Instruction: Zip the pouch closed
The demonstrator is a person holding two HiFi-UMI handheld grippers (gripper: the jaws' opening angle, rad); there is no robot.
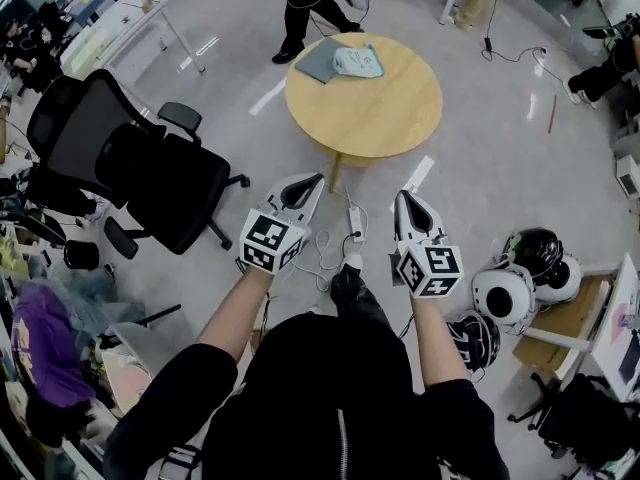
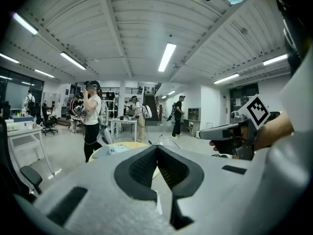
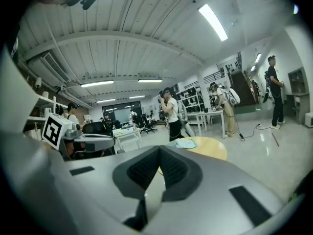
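The round wooden desk (image 1: 380,108) stands far ahead on the grey floor (image 1: 480,158). Both grippers are on the near side of it, well apart from its edge. The floor between the grippers and the desk is open, but a white power strip (image 1: 355,220) and its cable lie there, between the two grippers. The left gripper (image 1: 318,178) has its jaws together with nothing in them. The right gripper (image 1: 402,194) has its jaws together too, with nothing in them. They are side by side with a gap between them, and both point toward the desk. A black chair (image 1: 140,168) stands on the left, near the left gripper. Some round helmets (image 1: 505,296) lie on the right, near the right gripper. The pouch (image 1: 357,62) is light blue. It lies flat on the far part of the desk, near the far edge. A grey flat thing (image 1: 318,60) lies just left of the pouch; I cannot tell if they touch. A person (image 1: 305,8) stands just past the far edge of the desk. The room is big, with long lights (image 2: 166,58) on a white ceiling, and more people and white tables far back.
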